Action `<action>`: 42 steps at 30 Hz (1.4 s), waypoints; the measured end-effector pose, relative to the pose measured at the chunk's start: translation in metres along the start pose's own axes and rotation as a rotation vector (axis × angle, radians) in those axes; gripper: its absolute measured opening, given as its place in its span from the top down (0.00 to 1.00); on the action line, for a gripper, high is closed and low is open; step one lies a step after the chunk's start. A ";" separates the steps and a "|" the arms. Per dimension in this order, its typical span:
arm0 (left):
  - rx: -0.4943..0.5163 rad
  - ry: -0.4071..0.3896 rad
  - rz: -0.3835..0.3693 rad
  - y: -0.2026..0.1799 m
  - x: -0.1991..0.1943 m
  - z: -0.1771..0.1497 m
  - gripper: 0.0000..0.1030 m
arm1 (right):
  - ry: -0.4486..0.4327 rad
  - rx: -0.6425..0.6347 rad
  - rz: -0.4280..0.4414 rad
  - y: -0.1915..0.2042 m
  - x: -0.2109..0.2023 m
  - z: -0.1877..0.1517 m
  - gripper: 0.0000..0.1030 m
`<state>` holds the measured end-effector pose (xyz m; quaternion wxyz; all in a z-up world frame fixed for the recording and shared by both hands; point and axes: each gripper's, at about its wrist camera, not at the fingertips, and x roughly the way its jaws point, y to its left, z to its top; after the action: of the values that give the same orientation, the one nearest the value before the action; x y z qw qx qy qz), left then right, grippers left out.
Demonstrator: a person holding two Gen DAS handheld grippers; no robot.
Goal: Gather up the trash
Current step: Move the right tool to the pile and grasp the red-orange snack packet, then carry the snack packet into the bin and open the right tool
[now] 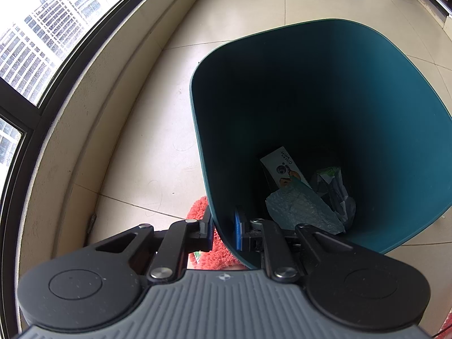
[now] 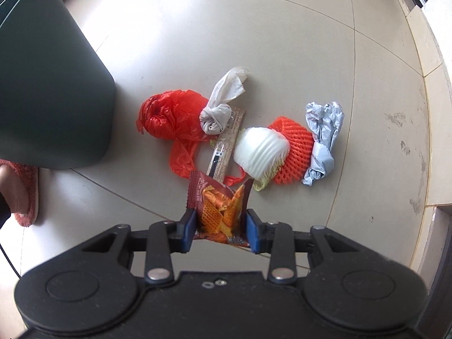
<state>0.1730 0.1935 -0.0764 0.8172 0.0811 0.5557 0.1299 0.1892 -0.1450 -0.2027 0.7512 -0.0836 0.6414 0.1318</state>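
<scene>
Right gripper (image 2: pixel 220 228) is clenched on a snack packet (image 2: pixel 219 212), pads on both side edges, packet lifted off the floor (image 2: pixel 197 42). Left gripper (image 1: pixel 224 233) straddles and pinches the near rim of the teal bin (image 1: pixel 325 99), holding it tilted. Best move, likely: carry the packet over the bin mouth, release well inside the rim. Packet is red-brown foil with orange lattice chips printed, crinkly, light, slightly bowed. Remaining litter (image 2: pixel 240 138) lies just ahead on the tiles: red bag, tissue, foam nets.
</scene>
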 end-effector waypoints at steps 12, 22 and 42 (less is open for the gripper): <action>-0.014 -0.007 -0.031 0.008 -0.002 -0.001 0.87 | -0.201 -0.159 0.021 0.055 -0.115 0.034 0.66; -0.024 -0.010 -0.054 0.015 -0.002 -0.001 0.87 | -0.332 -0.331 0.123 0.133 -0.162 0.072 0.66; -0.044 -0.025 -0.110 0.031 0.001 -0.007 0.87 | -0.158 -0.463 0.126 0.245 -0.056 0.107 0.66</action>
<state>0.1627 0.2234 -0.0716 0.8316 0.0339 0.5461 0.0959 0.2077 0.1144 -0.1197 0.7500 -0.2026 0.5376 0.3278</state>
